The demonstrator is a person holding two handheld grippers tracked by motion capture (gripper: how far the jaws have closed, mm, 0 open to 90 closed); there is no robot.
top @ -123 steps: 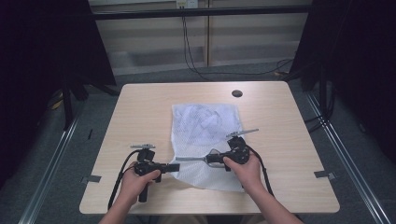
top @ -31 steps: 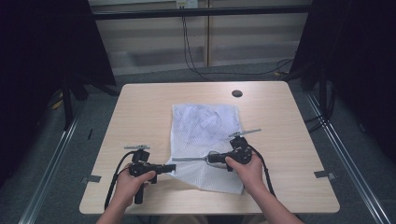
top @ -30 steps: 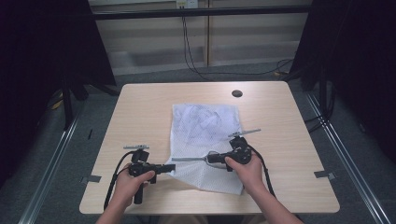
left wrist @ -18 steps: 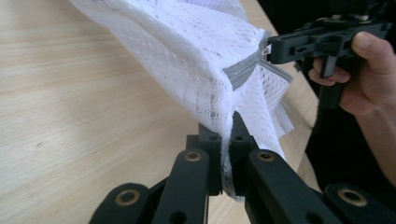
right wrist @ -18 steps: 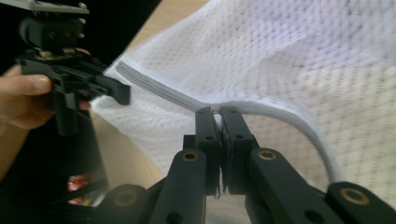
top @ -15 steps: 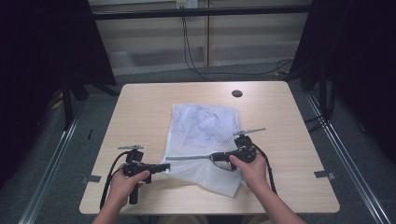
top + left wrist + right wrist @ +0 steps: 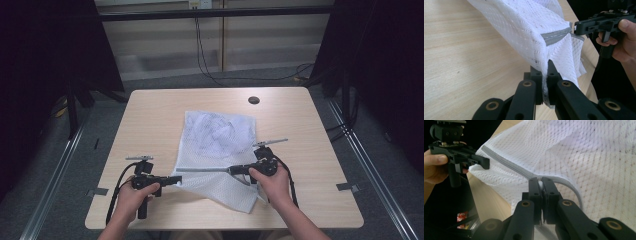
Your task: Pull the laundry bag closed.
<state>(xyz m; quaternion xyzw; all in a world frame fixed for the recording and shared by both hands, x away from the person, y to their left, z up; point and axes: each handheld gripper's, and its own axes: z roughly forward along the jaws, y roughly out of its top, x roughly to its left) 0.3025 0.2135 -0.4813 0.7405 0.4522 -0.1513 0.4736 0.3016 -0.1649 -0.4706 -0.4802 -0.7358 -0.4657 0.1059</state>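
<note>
Mesh bag (image 7: 217,150), white with a grey zipper band (image 7: 202,170), lay across the middle of the table (image 7: 150,120), its near end drooping toward the bottom centre of the high view. Little else stood around it: a small dark round grommet (image 7: 254,100) sat in the tabletop toward the upper right, well apart from the cloth, and cables (image 7: 202,45) hung down behind the far edge.

My left gripper (image 7: 172,179) sat at the lower left of that frame, my hand (image 7: 132,197) wrapped round its handle, jaws pinched together on the bag's left edge; in the left gripper view (image 7: 544,82) the netting ran up from between them. My right gripper (image 7: 235,171) lay at the lower right, pointing left, hand (image 7: 272,182) behind it. In the right gripper view (image 7: 541,192) its jaws were clamped on the zipper band (image 7: 506,163).

Bare wood stayed open at the left, right and far sides of the table.
</note>
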